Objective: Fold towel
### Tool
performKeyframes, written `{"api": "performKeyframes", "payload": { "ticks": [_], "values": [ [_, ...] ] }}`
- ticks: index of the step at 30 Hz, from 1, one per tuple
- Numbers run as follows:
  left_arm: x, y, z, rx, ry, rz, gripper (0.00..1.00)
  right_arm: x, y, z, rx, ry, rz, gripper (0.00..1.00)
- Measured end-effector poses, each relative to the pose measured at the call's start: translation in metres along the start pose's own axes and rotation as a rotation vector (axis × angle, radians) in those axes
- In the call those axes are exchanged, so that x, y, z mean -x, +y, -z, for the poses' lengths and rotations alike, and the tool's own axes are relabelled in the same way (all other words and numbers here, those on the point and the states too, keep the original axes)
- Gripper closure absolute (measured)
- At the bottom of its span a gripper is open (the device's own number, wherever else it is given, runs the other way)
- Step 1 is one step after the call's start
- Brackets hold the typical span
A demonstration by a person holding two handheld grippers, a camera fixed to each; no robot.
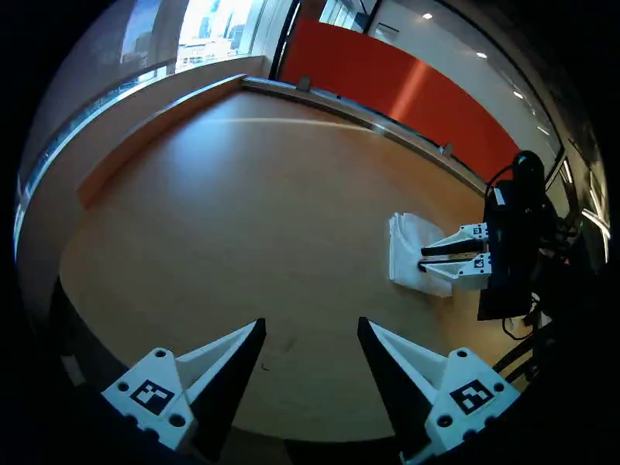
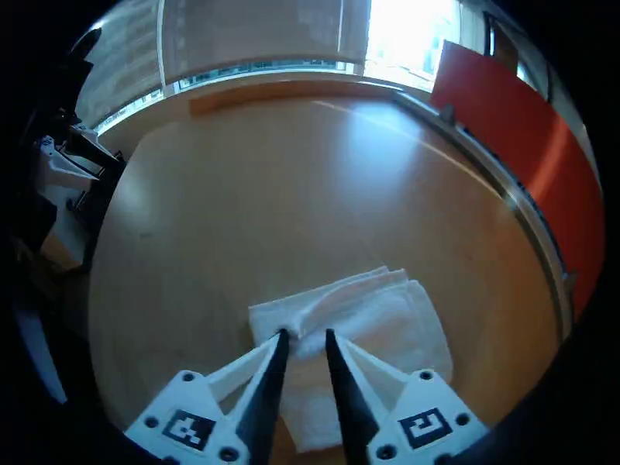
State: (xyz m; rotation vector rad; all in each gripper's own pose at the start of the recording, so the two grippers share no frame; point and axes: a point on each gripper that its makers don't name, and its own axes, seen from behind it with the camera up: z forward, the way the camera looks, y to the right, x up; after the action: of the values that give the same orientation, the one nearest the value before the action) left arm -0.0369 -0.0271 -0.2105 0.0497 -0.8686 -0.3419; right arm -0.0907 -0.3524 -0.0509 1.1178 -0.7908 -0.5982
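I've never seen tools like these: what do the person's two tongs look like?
The left tongs and right tongs each have two pointed black fingers on white mounts, every mount bearing a square black-and-white marker. The right tongs' body is bulky and black, with black cables.

White left gripper (image 1: pixel 311 322), black fingers (image 1: pixel 235 373), square markers (image 1: pixel 151 395)

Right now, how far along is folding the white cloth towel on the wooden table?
Done: the white cloth towel lies in a compact layered rectangle. In hand: the right gripper rests narrowly parted at its edge; grip unclear. The left gripper hangs open, apart. Left: perhaps a last fold.
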Motion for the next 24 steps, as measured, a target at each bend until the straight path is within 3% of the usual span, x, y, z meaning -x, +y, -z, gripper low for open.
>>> {"api": "performKeyframes", "payload": {
  "ticks": [4,14,24],
  "values": [
    [-0.003,0.002,-0.002,0.004,0.001,-0.012,0.12,0.002,0.002,0.006,0.012,0.007,-0.007,0.28],
    [-0.009,0.007,-0.004,0.012,0.008,-0.024,0.12,0.02,0.005,0.02,0.047,0.007,-0.049,0.28],
    [-0.008,0.015,-0.007,0.025,0.005,-0.027,0.12,0.058,0.007,0.035,0.084,-0.022,-0.115,0.28]
  ]
}}
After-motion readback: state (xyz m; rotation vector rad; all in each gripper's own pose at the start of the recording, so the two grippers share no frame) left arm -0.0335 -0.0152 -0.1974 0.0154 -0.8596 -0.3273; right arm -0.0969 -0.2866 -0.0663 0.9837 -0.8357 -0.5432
